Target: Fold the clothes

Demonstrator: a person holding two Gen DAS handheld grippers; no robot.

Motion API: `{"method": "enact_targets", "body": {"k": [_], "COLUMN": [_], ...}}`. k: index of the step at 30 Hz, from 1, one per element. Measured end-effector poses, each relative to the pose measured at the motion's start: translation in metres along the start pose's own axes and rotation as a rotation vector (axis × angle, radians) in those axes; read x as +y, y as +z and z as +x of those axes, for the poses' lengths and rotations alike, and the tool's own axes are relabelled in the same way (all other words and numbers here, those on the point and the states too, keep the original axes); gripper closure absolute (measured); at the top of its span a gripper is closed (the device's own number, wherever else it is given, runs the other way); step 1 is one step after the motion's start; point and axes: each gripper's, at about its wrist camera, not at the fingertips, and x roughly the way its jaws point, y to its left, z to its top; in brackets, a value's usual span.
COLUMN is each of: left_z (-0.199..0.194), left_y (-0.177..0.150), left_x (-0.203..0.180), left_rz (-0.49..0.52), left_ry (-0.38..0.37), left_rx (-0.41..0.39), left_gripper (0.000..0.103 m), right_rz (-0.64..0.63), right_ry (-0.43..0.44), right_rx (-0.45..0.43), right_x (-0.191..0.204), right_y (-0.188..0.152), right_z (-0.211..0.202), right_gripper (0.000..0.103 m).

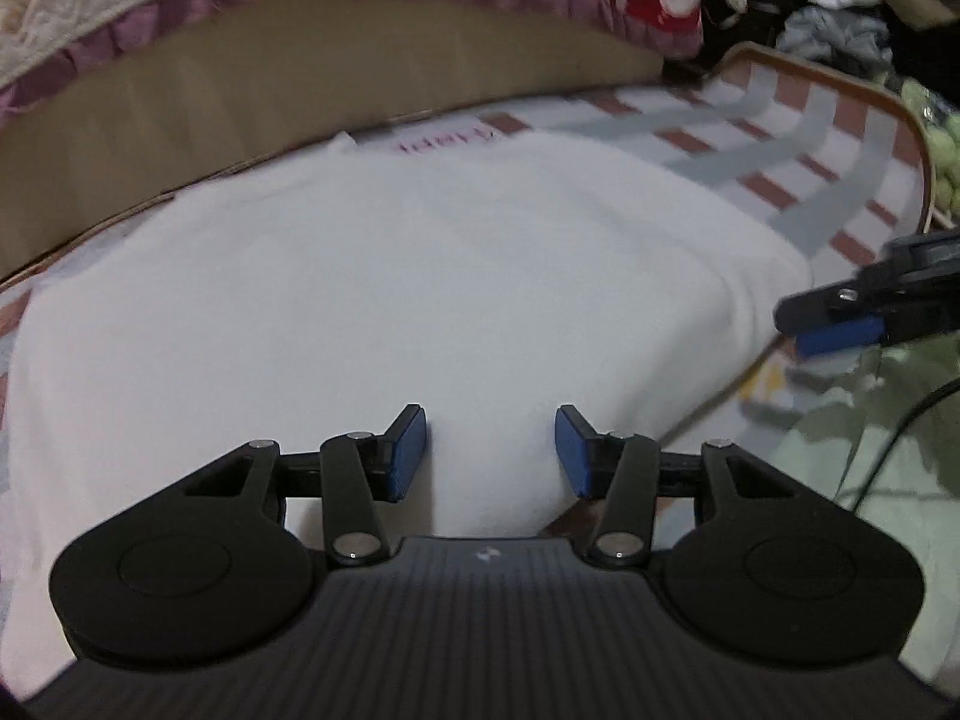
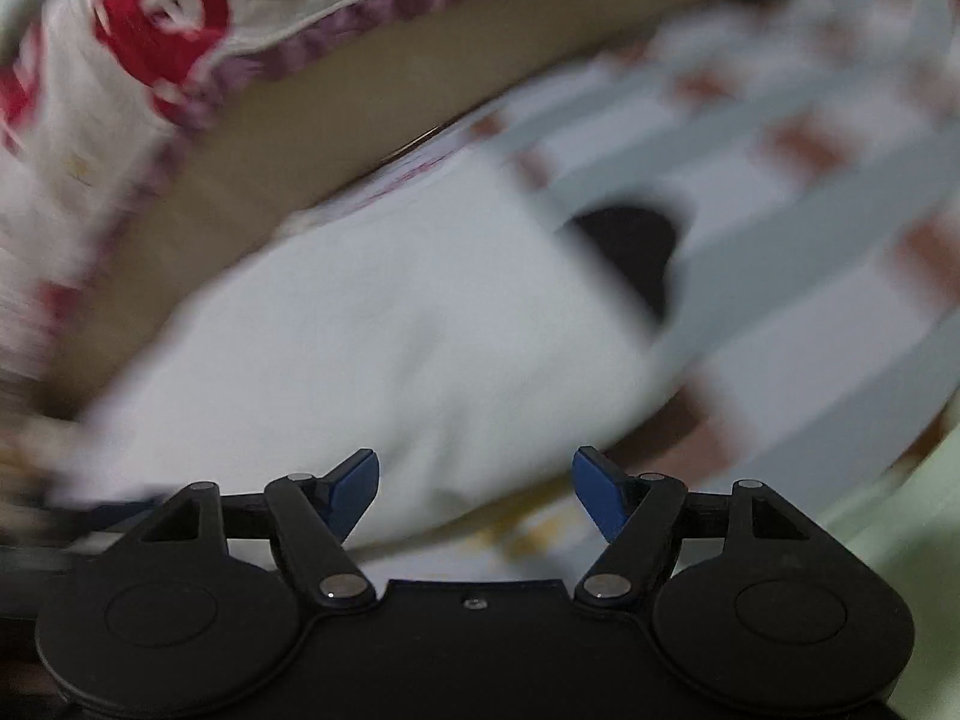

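Observation:
A white garment lies flat and folded on a mat checked in grey, white and reddish brown. My left gripper hovers over the garment's near edge, its blue pads apart with white cloth showing between them and neither pad pressing on it. My right gripper comes in from the right, beside the garment's right edge. The right wrist view is blurred: the right gripper stands open over the near corner of the white garment, with nothing clamped.
A tan cardboard wall runs behind the mat, with a quilted blanket with red prints and a purple frill draped over it. Piled clothes lie at the far right. A black cable crosses pale green fabric at the right. A dark blurred patch sits beside the garment.

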Motion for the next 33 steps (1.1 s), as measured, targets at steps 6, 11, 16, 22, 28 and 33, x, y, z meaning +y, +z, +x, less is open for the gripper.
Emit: {"method": "enact_targets", "body": {"k": [6,11,16,22,28,33], "left_z": [0.018,0.023,0.027,0.023,-0.019,-0.089], "left_y": [-0.011,-0.016,-0.017,-0.013,-0.002,-0.021], "left_x": [0.034,0.049,0.053,0.059,0.086,0.154], "left_rz": [-0.202,-0.316,-0.340,-0.369,-0.388,-0.455], "left_ry": [-0.109,-0.151,-0.165,-0.174,-0.116,0.006], "left_rx": [0.050,0.055,0.058,0.069,0.071,-0.061], "left_gripper": [0.051,0.050,0.050,0.050,0.051,0.053], "right_rz": [0.151,0.183,0.098,-0.111,-0.352,-0.649], "right_ry": [0.065,0.041,0.007,-0.004,0.083,0.214], "right_rx": [-0.063,-0.199,-0.267,-0.272,-0.292,-0.259], "right_x": [-0.020,-0.024,-0.002,0.034,0.110,0.213], "right_y": [-0.009,0.003,0.015,0.028,0.050,0.049], "right_z": [0.024,0.037,0.064,0.065,0.044,0.053], "right_gripper": [0.027,0.026,0.014,0.067,0.074,0.076]}}
